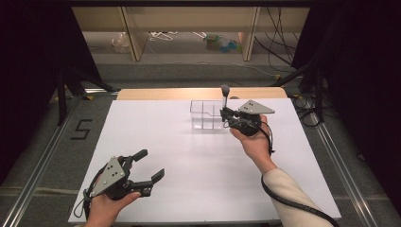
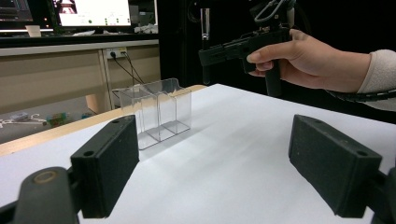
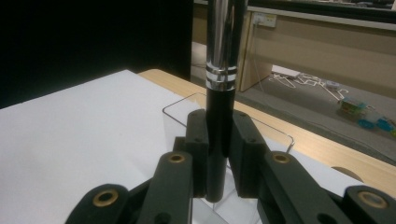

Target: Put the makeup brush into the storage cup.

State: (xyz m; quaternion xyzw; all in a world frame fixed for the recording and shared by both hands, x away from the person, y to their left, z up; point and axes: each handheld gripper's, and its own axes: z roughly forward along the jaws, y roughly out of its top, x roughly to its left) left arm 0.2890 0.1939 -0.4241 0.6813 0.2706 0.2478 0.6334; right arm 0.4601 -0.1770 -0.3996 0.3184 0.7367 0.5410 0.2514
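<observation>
A clear plastic box [image 1: 198, 124] with compartments stands on the white table top [image 1: 156, 137], toward the far middle. My right gripper [image 1: 223, 114] is shut on a black and silver pen-like stick [image 1: 225, 94], held upright over the box's right end. In the right gripper view the stick [image 3: 225, 56] rises between the jaws, its lower end just above the box rim [image 3: 172, 110]. My left gripper [image 1: 151, 163] rests open at the near left, nothing between its jaws. In the left gripper view the box [image 2: 159, 109] is ahead, with the right gripper [image 2: 208, 55] and stick [image 2: 205, 28] above it.
A wooden strip [image 1: 198, 93] runs along the table's far edge. Beyond it stand shelf legs [image 1: 135, 38] and small clutter [image 1: 222, 43] on the floor. A "5" mark [image 1: 81, 128] lies on the floor at left. Cables [image 1: 302, 111] hang at the right.
</observation>
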